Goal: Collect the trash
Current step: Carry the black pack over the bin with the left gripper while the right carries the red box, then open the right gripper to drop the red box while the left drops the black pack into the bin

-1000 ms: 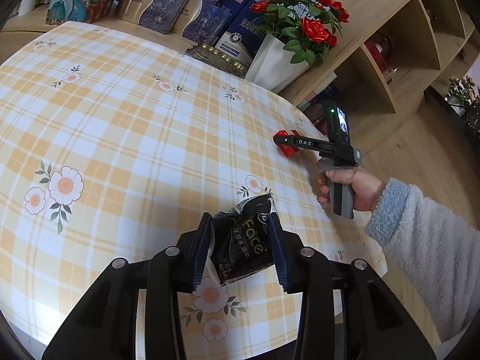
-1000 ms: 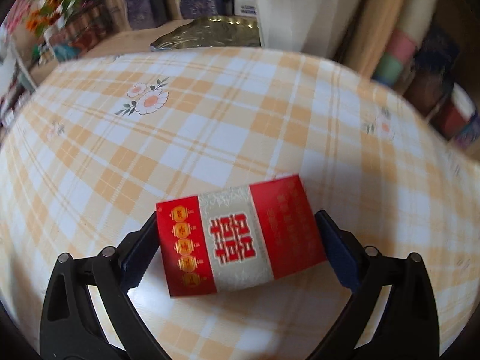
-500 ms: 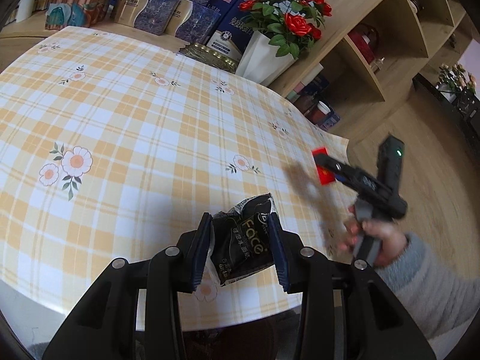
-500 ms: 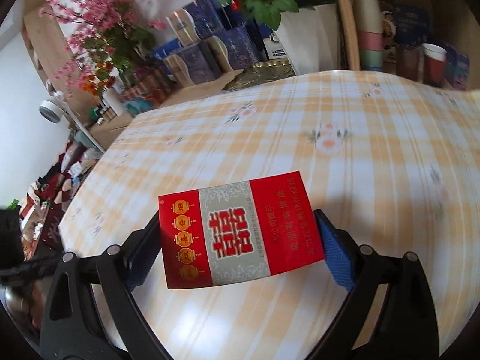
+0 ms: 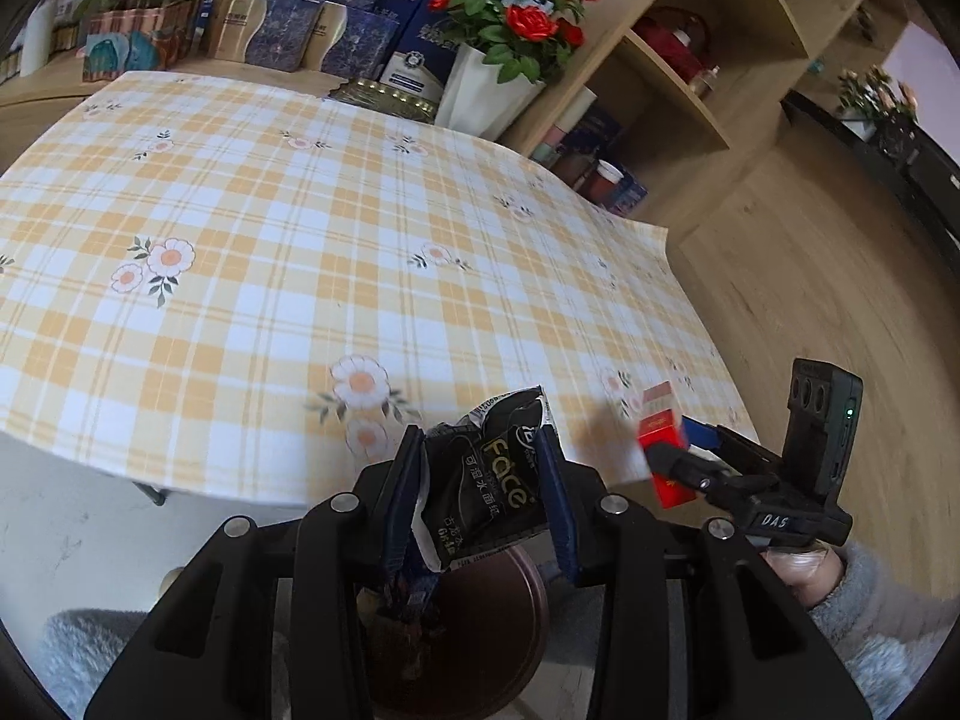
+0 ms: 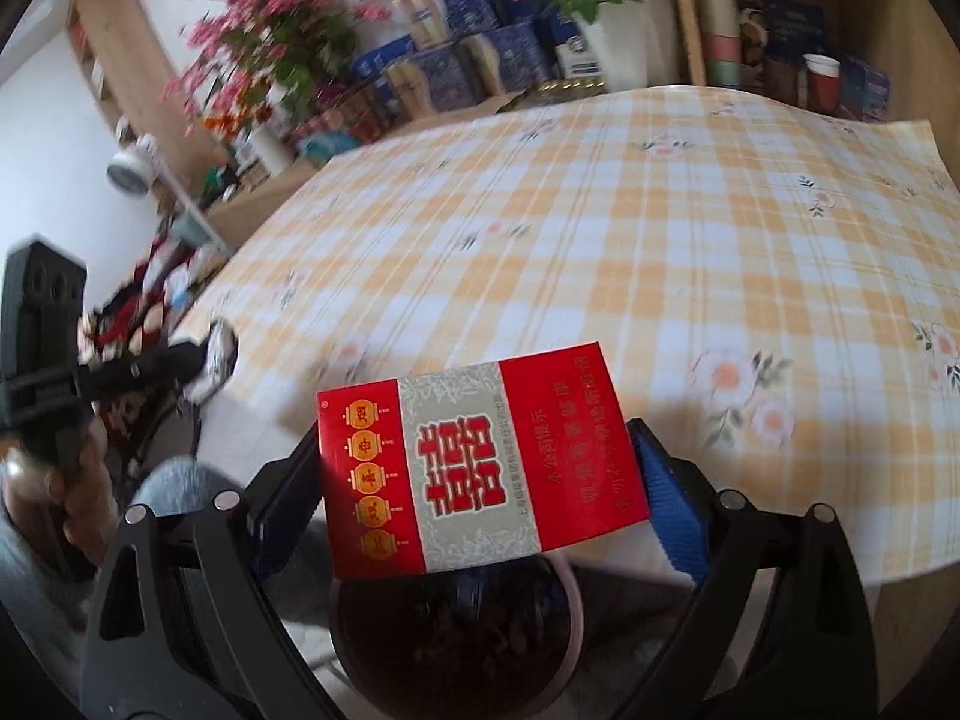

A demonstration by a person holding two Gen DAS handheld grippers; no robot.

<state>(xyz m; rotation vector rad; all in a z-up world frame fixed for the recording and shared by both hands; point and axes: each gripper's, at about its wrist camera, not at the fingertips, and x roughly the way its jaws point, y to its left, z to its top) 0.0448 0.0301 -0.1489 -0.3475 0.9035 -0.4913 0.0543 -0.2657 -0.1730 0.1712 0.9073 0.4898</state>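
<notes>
My left gripper is shut on a crumpled black wrapper with gold "Face" lettering, held past the table's near edge above a dark round bin. My right gripper is shut on a red cigarette pack with a grey band, held above the same bin. The right gripper with the red pack also shows in the left wrist view, to the right. The left gripper shows blurred at the left of the right wrist view.
The table has a yellow plaid cloth with flowers. Behind it stand a white vase of red roses, blue gift boxes and a wooden shelf unit. Wooden floor lies to the right.
Both grippers have pulled back from over the table to its near edge, carrying the wrapper and the pack. The dark bin has come into view below them.
</notes>
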